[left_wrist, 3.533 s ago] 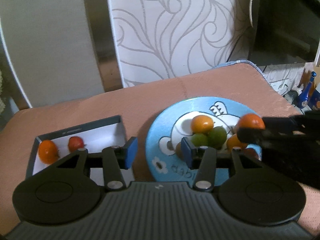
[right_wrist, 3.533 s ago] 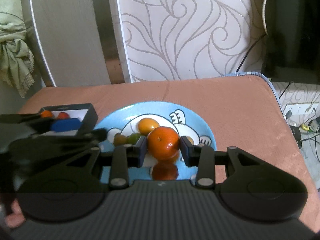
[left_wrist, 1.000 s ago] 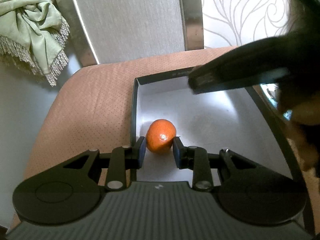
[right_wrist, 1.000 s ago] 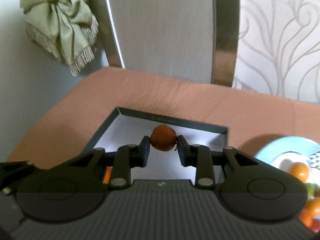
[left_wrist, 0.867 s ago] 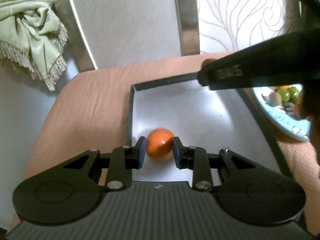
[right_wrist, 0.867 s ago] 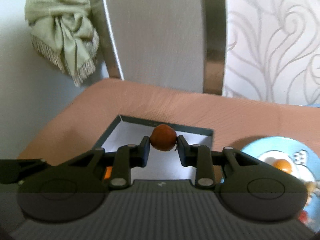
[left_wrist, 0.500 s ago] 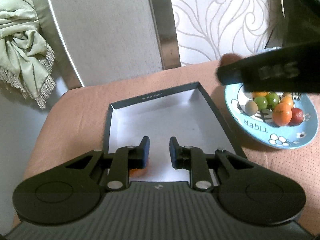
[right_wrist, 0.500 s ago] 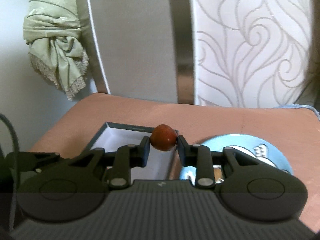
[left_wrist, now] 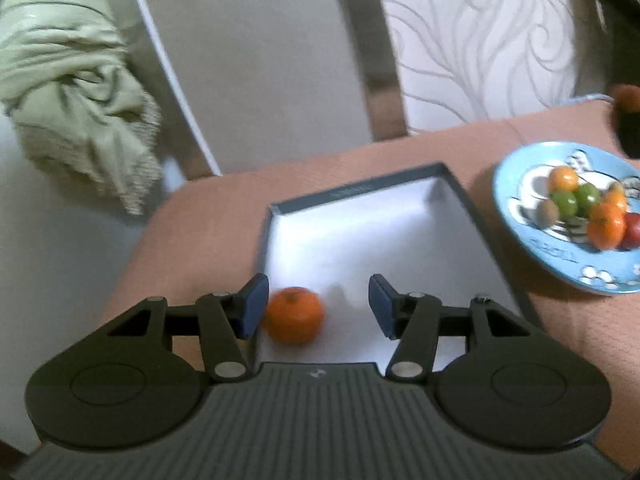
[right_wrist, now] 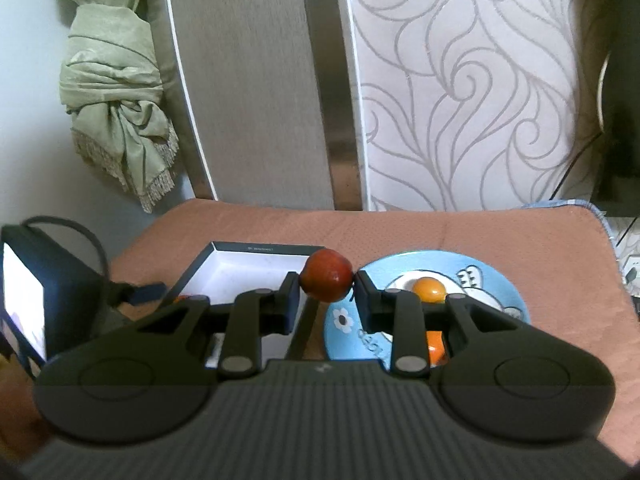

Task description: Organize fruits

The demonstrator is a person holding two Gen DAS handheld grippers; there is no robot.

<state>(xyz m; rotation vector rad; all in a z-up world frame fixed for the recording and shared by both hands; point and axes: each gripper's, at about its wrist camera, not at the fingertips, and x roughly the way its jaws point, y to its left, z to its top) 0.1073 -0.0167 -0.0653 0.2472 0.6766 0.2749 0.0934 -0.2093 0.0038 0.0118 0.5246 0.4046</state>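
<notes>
Left gripper opening, pads apart; mandarin lying free on white floor of dark-rimmed box, just beside the left pad, near-left corner. Right gripper pinched narrow on small red fruit, held in the air between box and blue cartoon plate. Remaining fruits heaped on plate.

Risks, as judged: round mandarin rolling if clipped by the left pad on withdrawal; red fruit slipping from a narrow, tip-only pinch; plate heap scattering if nudged on the next pick.
</notes>
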